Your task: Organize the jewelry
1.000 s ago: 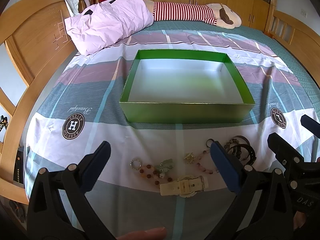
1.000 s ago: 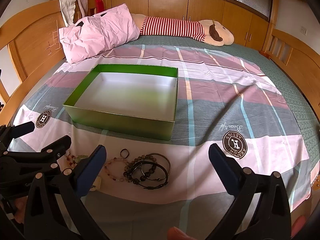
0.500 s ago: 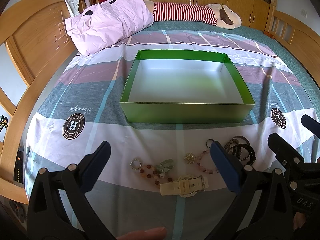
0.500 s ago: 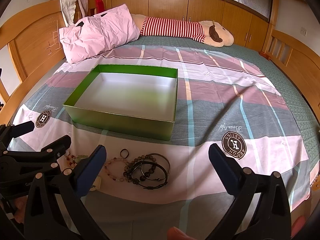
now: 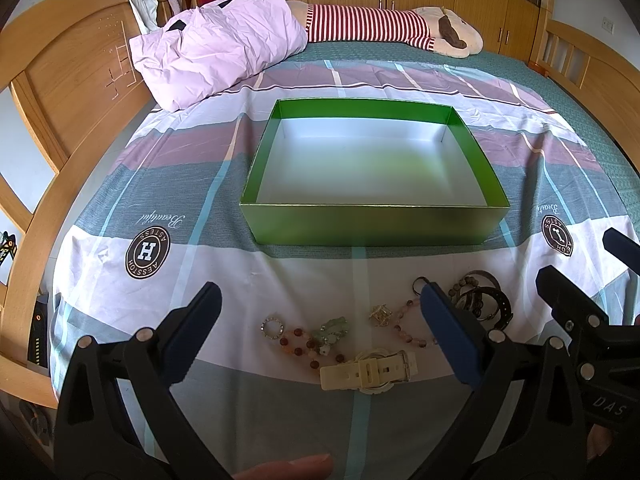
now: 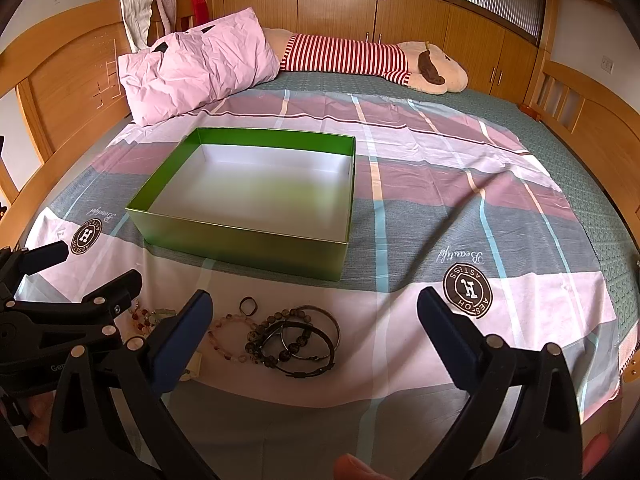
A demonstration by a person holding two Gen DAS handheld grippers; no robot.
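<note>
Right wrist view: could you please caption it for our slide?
Open right claw above bracelets on the bedsheet, empty green box beyond.

A bed (image 5: pixel 120 216) under a plaid sheet fills the frame. At centre sits a green box (image 5: pixel 372 232); jewelry (image 5: pixel 384 332) lies along the lower middle, a pillow (image 5: pixel 224 48) upper left, a striped plush (image 5: pixel 384 28) at top.

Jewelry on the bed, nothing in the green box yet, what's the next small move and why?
Probably lower the open left gripper onto the cream watch, the piece nearest it. Every piece lies on the sheet in front of the green box, and both grippers, the right gripper included, hold nothing.
</note>
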